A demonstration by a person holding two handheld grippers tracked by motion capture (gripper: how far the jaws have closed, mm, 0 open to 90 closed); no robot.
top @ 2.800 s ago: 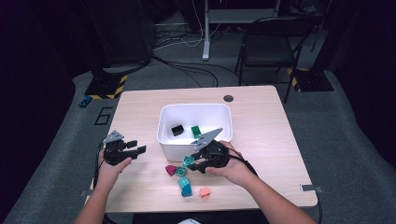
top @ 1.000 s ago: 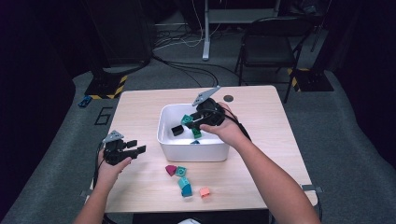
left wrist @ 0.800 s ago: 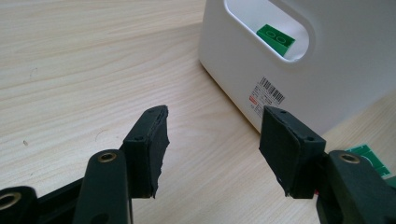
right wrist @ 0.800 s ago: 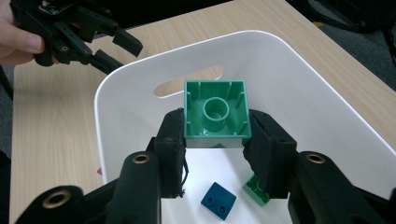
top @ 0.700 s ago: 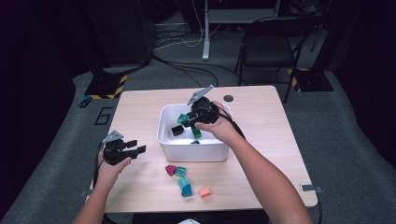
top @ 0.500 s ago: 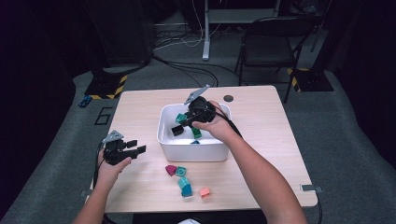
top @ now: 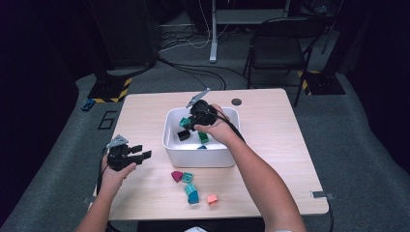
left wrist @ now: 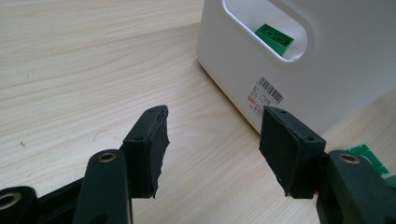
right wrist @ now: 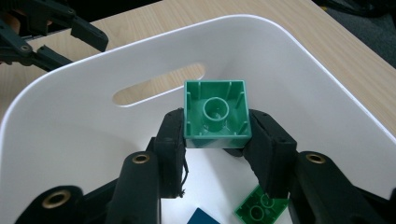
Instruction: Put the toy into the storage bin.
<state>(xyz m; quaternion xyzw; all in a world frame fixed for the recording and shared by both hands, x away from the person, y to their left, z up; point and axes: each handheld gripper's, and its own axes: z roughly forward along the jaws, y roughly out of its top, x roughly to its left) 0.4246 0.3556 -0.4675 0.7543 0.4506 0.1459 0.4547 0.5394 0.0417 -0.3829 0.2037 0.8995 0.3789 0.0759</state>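
The bin (top: 198,153) stands in the middle of the desk (top: 270,145). Several blocks (top: 203,137) lie inside it. Four more blocks (top: 189,186) lie on the desk in front of the bin, near the front edge.

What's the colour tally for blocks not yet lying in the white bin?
Magenta block: 1
Teal blocks: 2
Orange block: 1
Green block, held in right claw above the bin: 1
Total: 5
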